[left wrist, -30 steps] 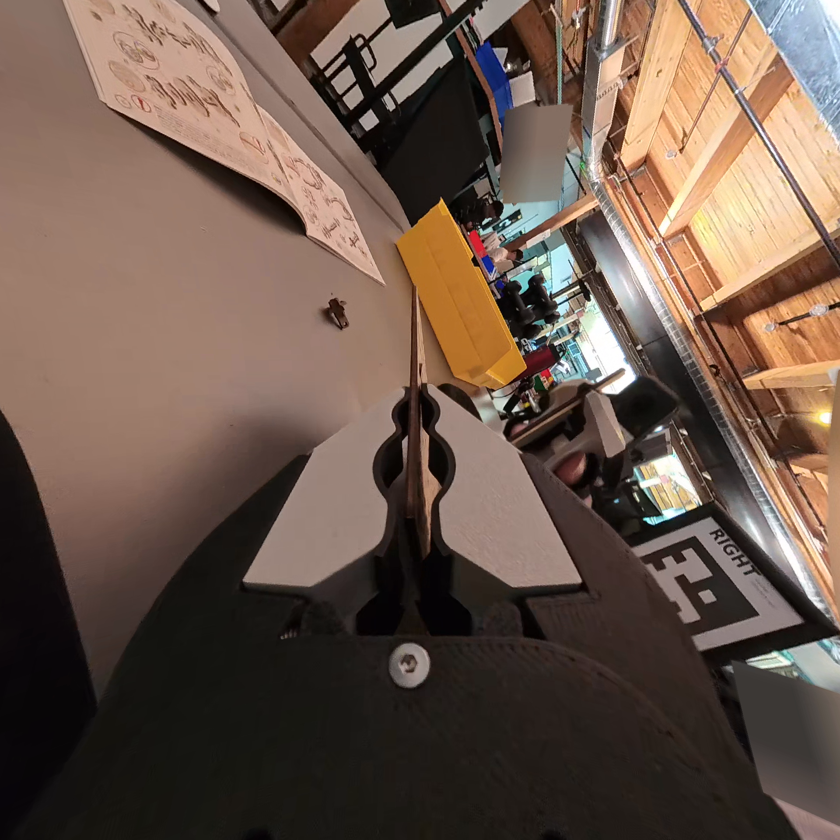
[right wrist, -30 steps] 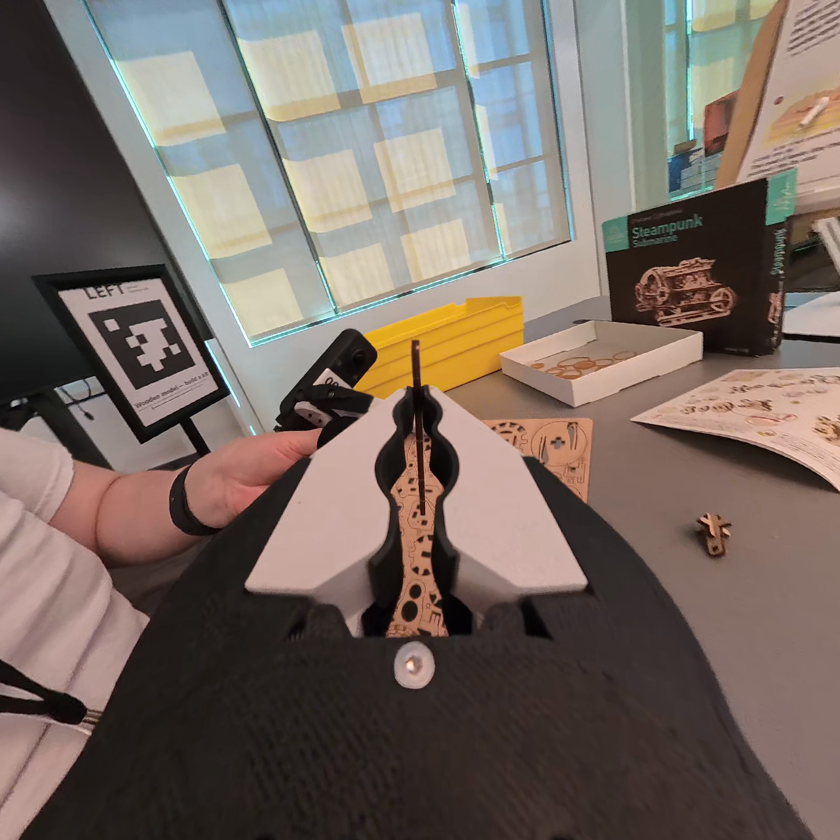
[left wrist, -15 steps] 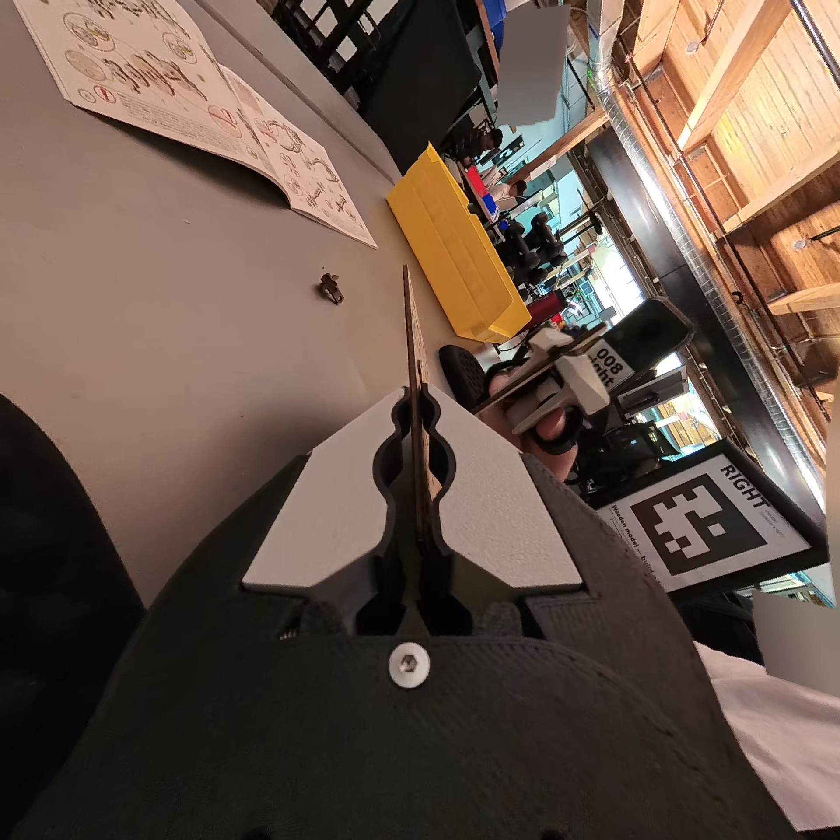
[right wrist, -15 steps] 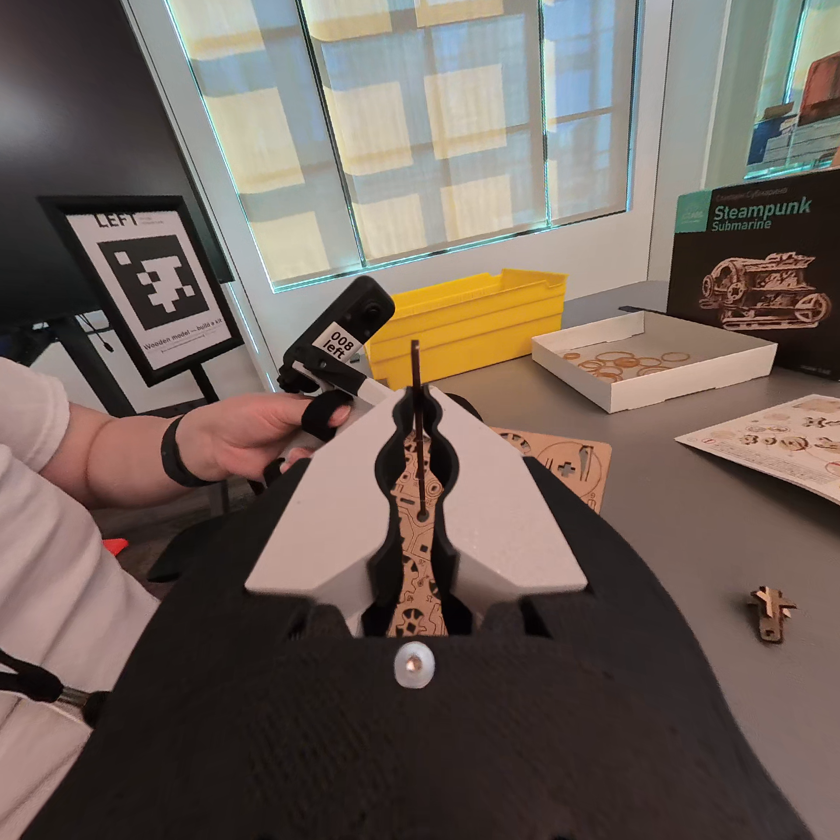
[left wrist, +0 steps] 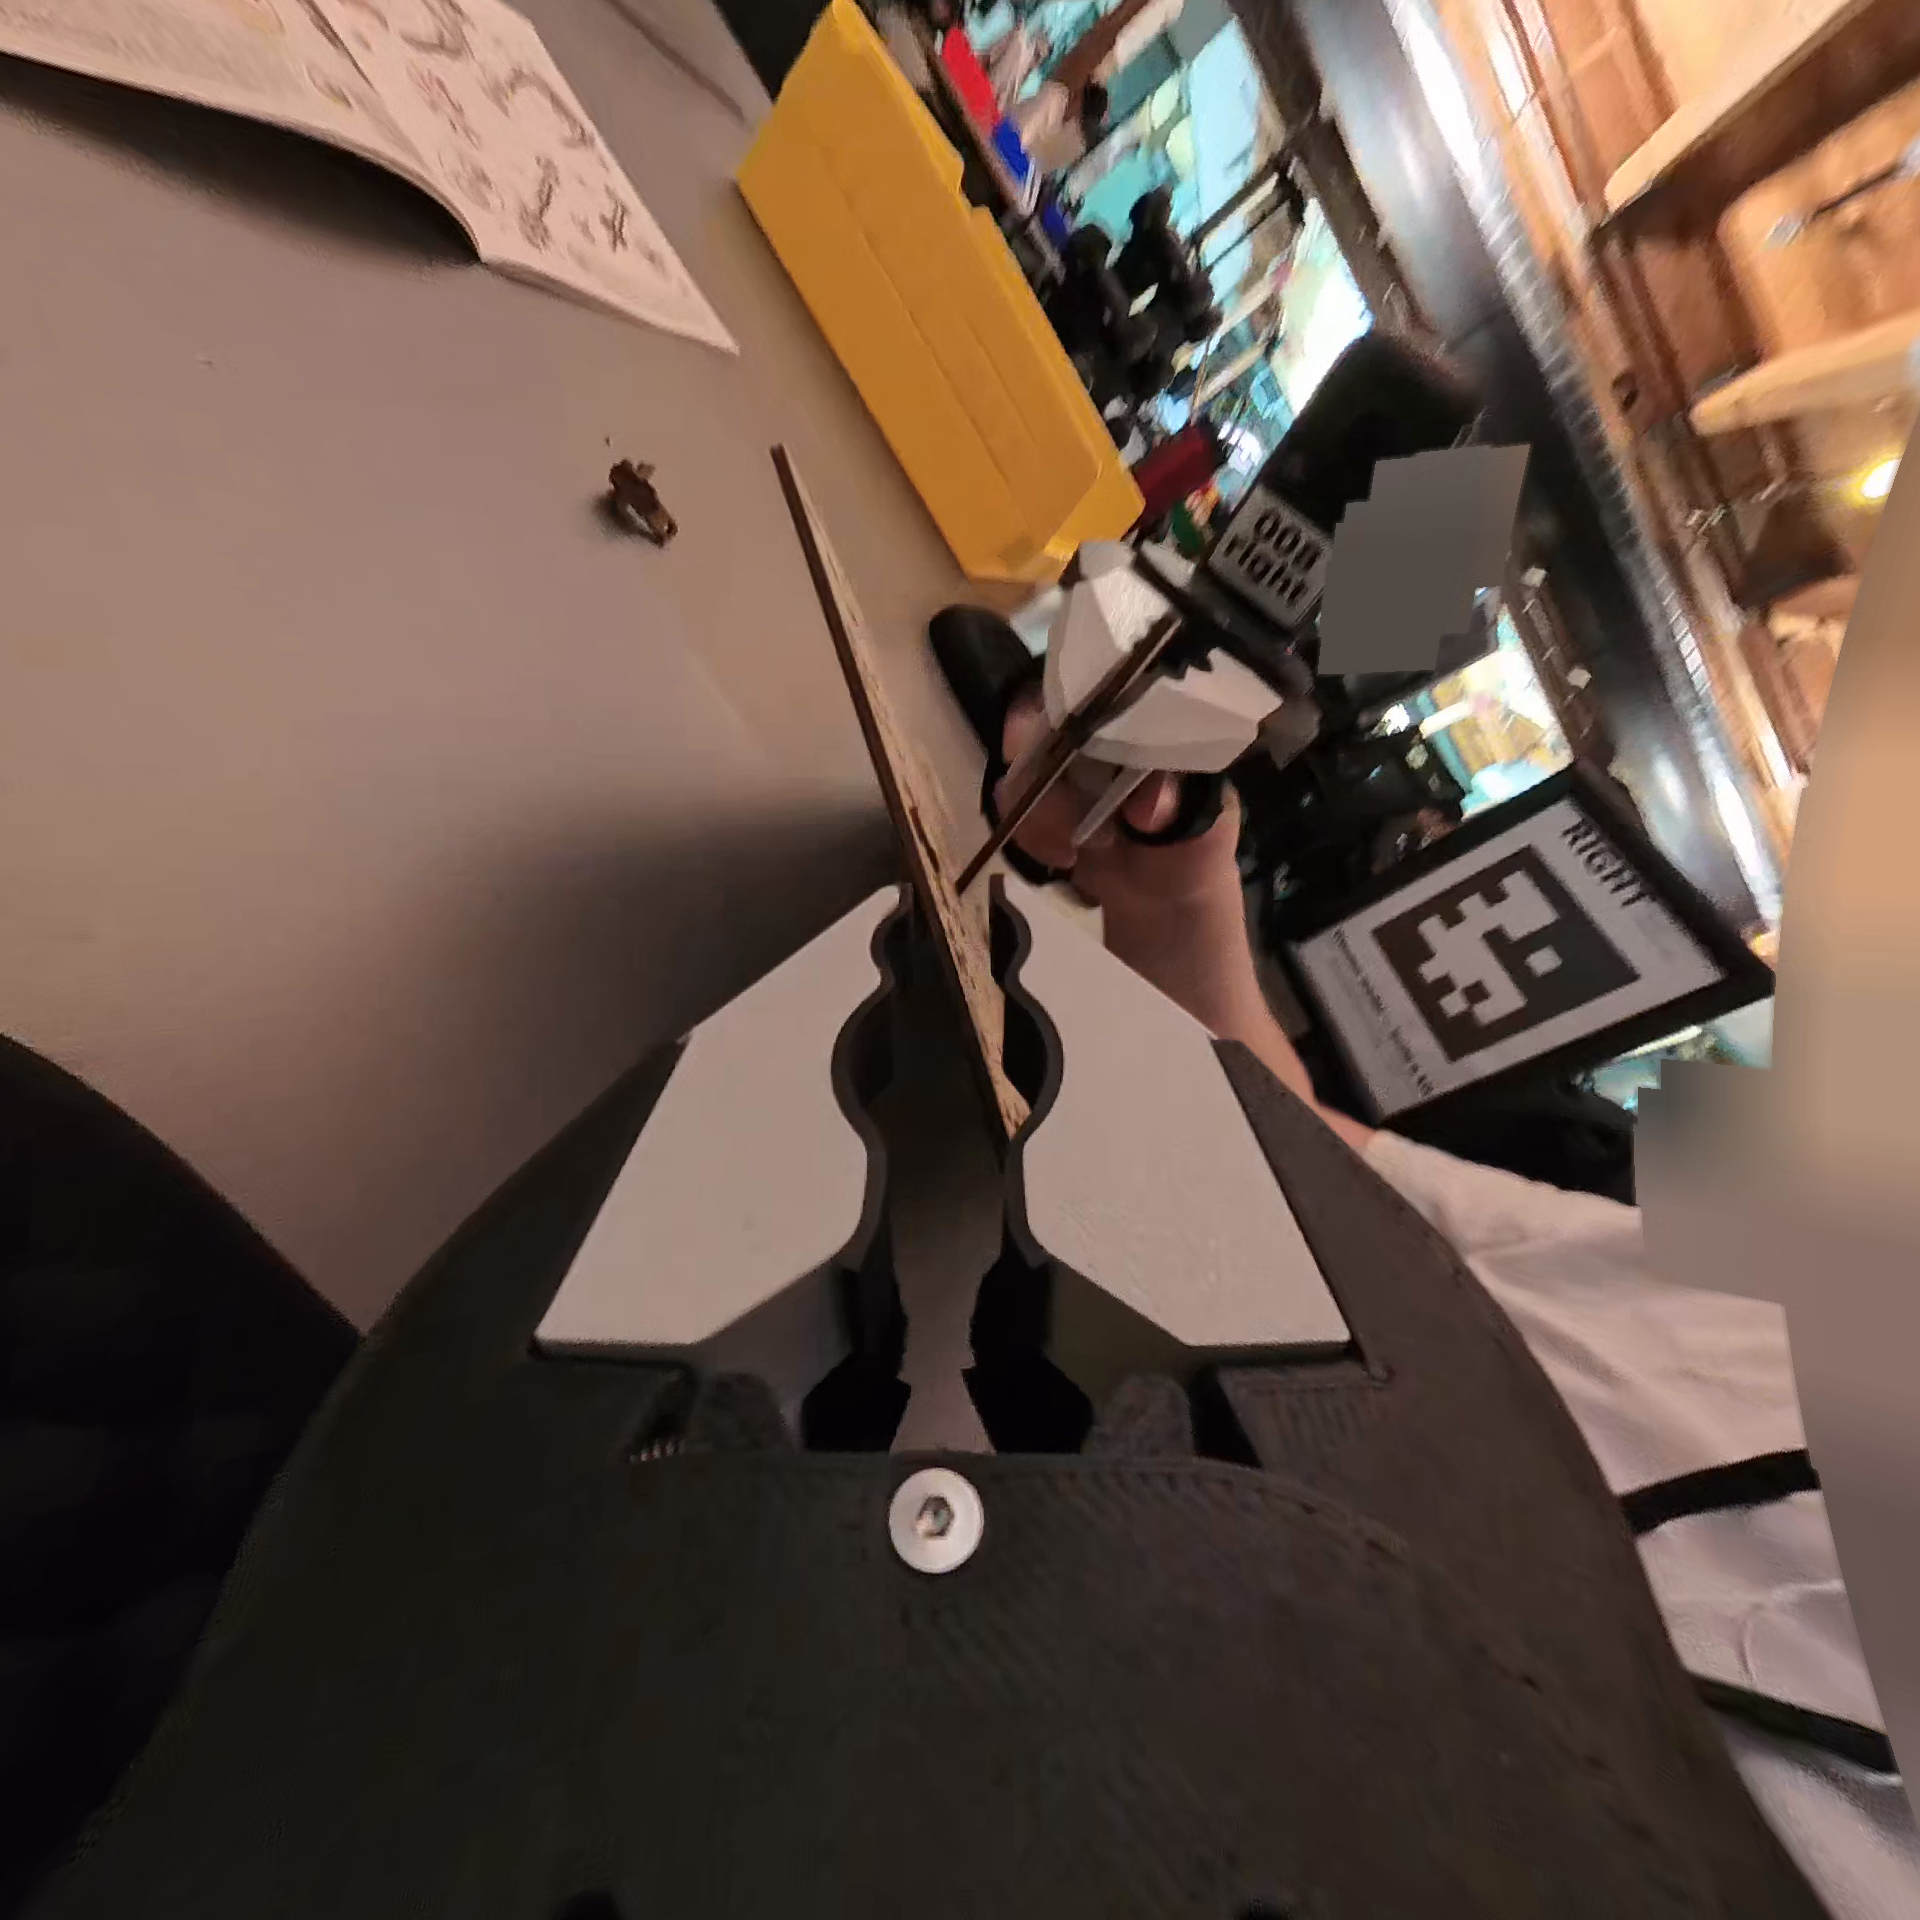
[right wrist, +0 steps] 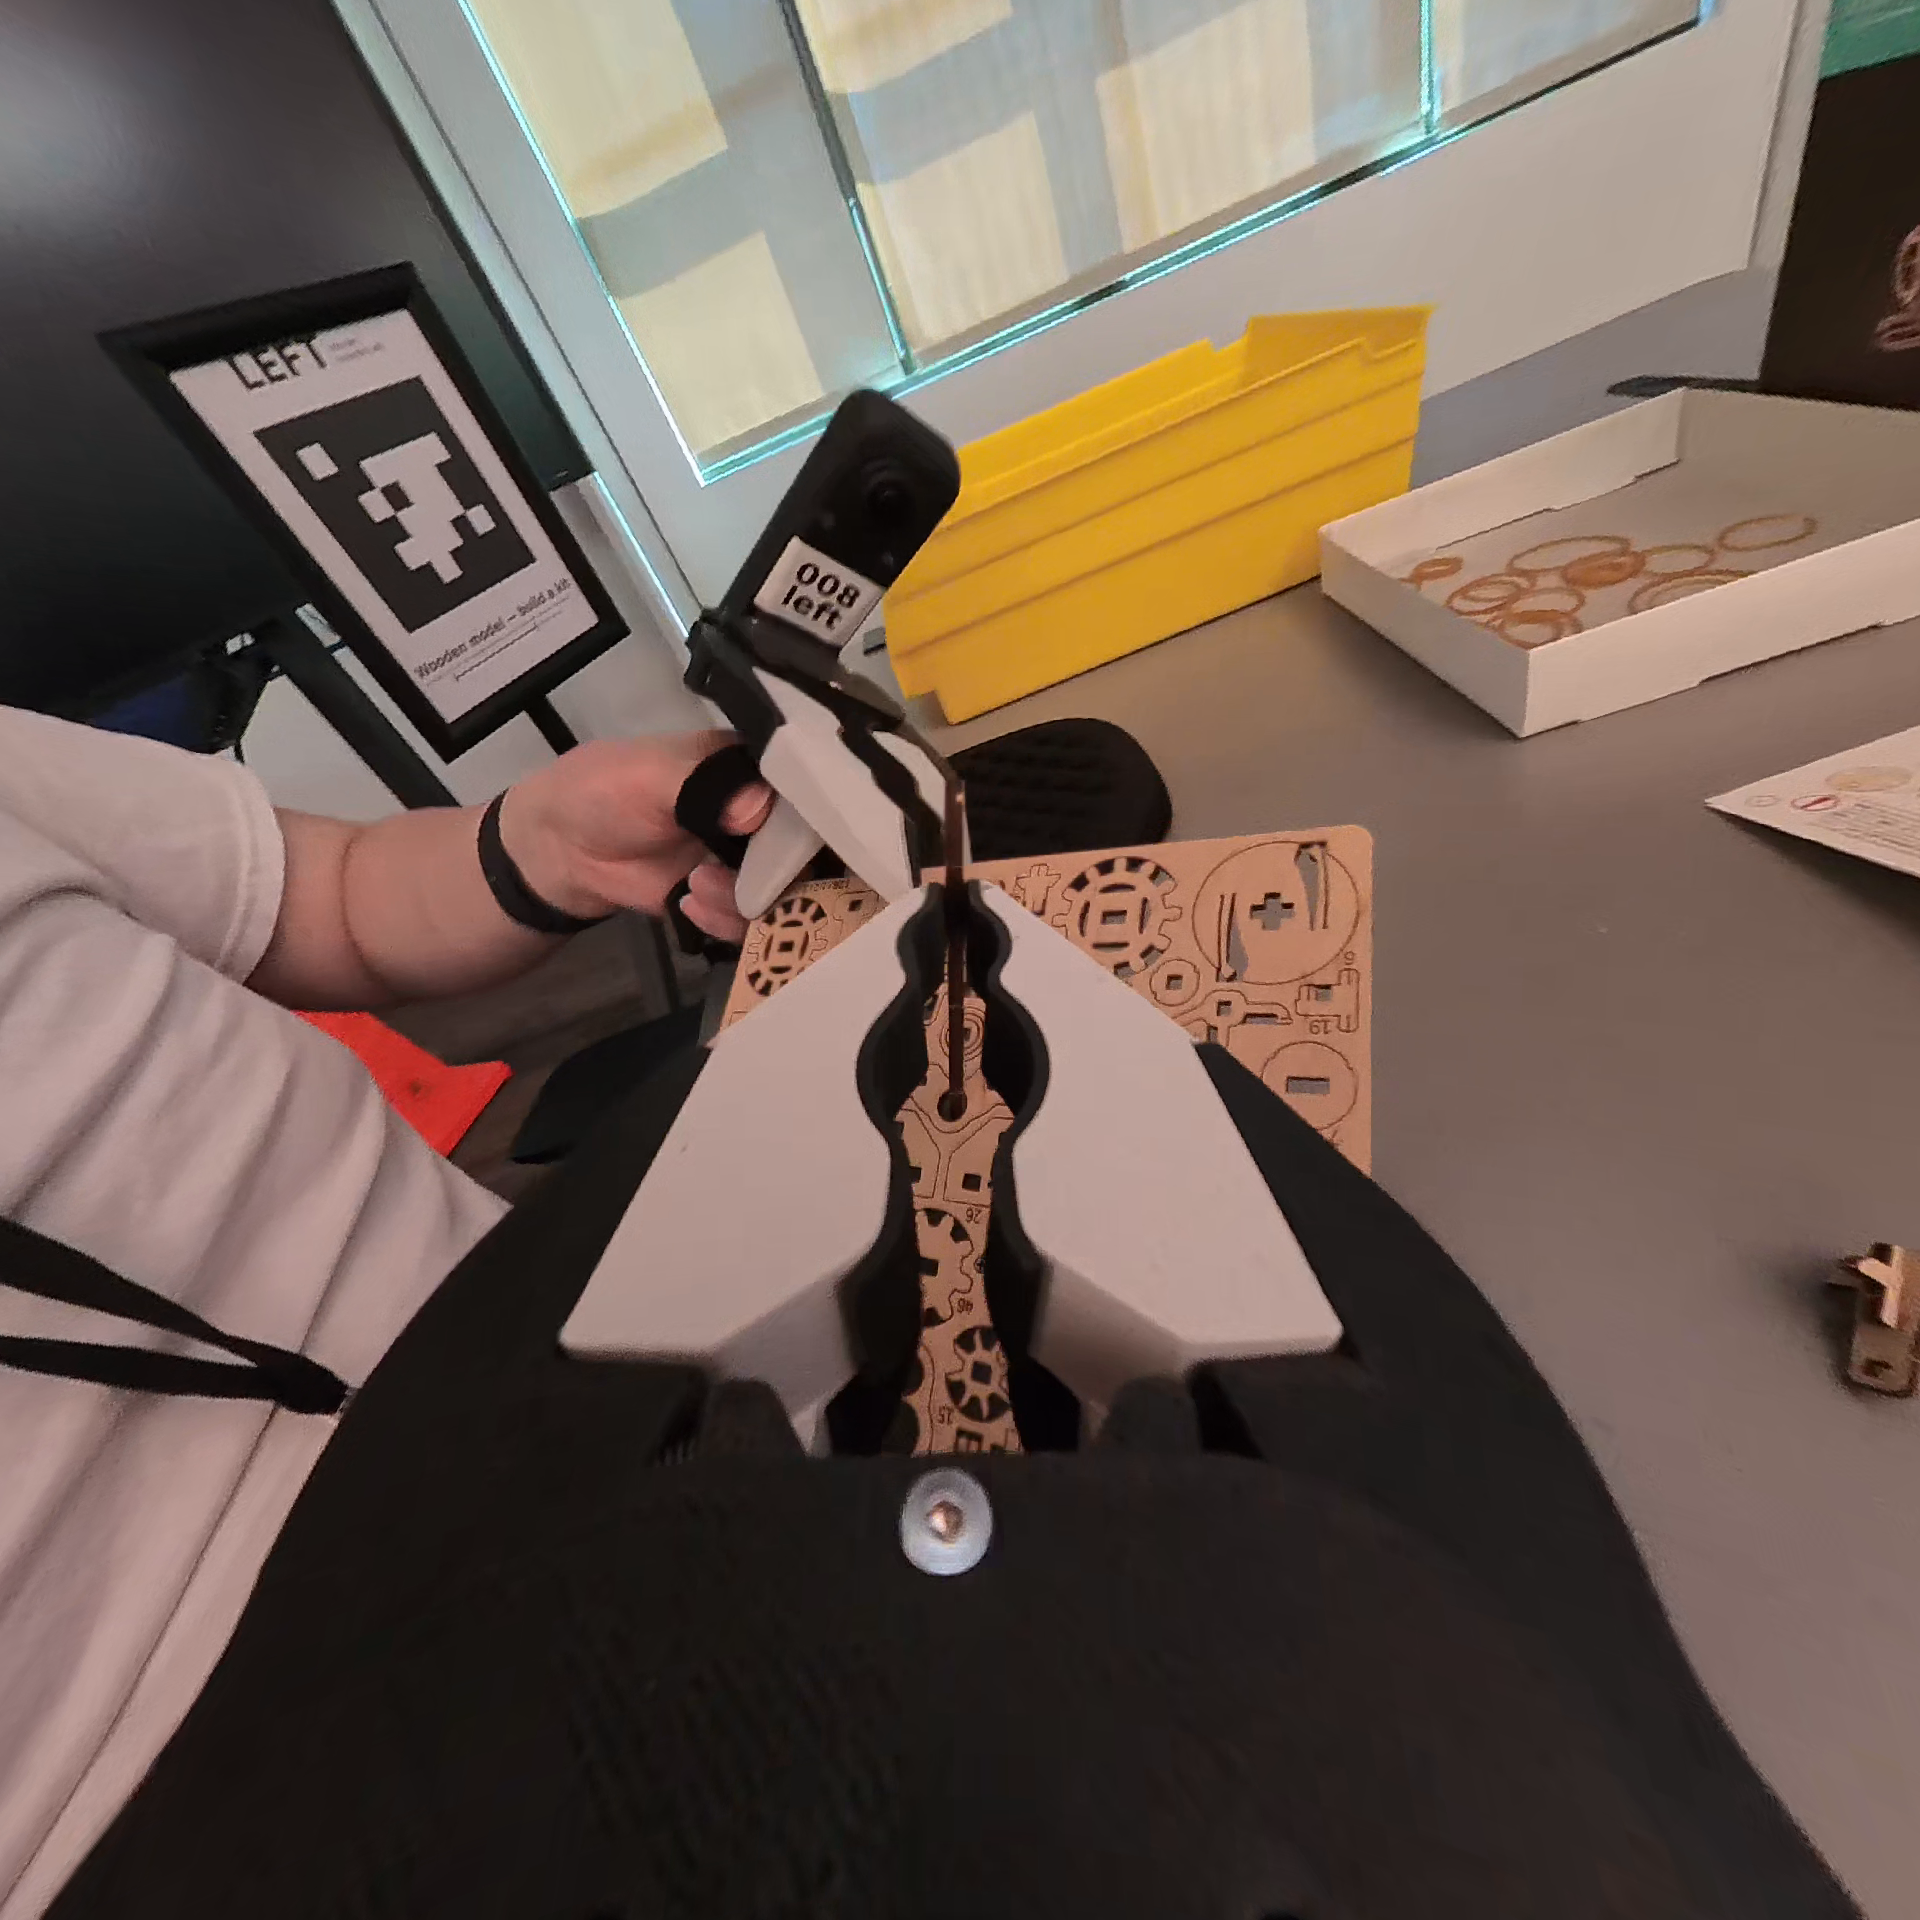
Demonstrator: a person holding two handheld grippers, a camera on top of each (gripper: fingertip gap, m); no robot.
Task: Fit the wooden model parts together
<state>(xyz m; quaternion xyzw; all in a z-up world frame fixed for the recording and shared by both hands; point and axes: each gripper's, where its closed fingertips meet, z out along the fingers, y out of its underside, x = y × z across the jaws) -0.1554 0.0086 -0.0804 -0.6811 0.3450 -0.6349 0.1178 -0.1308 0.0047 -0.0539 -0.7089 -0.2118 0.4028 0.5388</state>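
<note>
My left gripper (left wrist: 945, 904) holds a flat wooden strip (left wrist: 883, 686) edge-on above the grey table (left wrist: 312, 675). The strip sits slanted across its jaws, which stand a little apart. My right gripper (right wrist: 951, 894) is shut on a thin dark wooden part (right wrist: 954, 966), also edge-on. In the left wrist view the right gripper (left wrist: 1060, 717) comes in from the right, and the tip of its part (left wrist: 1039, 790) touches the strip just past my left fingertips. In the right wrist view the left gripper (right wrist: 883, 821) is close ahead on the left, held by a hand.
A laser-cut wooden sheet (right wrist: 1247, 935) lies flat under the grippers. A small loose wooden piece (right wrist: 1881, 1320) lies to the right. A yellow bin (right wrist: 1164, 499), a white tray (right wrist: 1558, 665) of rubber bands, an instruction booklet (left wrist: 416, 135) and a black pad (right wrist: 1049, 779) are on the table. There is about 4 cm between the tips of the two grippers. My right tips are roughly 15 cm from the small loose wooden piece (right wrist: 1881, 1320).
The two grippers have come together. The right gripper's part now touches the left gripper's strip. The strip has tilted in the left jaws, which look wider apart.
</note>
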